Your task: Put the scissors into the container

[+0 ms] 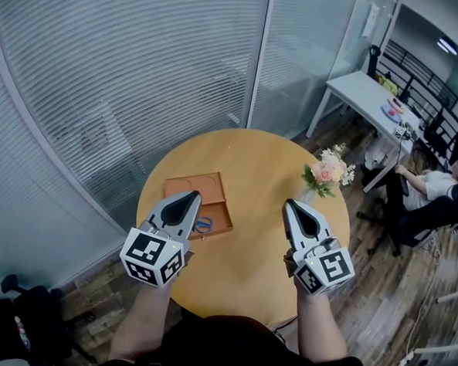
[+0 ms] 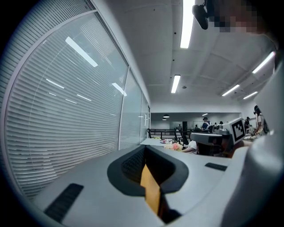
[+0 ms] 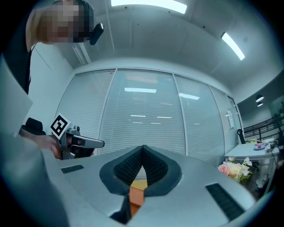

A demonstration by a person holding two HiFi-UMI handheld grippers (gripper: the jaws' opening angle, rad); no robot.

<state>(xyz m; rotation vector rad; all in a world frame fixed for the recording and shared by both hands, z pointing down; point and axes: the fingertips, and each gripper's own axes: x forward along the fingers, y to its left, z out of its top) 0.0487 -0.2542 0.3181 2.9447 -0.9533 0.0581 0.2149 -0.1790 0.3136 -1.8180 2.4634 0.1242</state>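
Office, glass partitions [image 1: 128, 64], desks [image 1: 360, 91], ceiling striplights [image 2: 176, 83]

The person holds the left gripper [image 1: 188, 200] and the right gripper [image 1: 293, 205] side by side and well apart, both pointing away from the body toward the far side, tips tilted slightly down. Each gripper's fingers [image 2: 131, 167] are pressed together at the tips, with nothing between them. A marker cube [image 1: 153, 257] sits at the near end of each. The bare left forearm [image 1: 139, 324] and right forearm [image 1: 318, 331] reach forward from the near edge.
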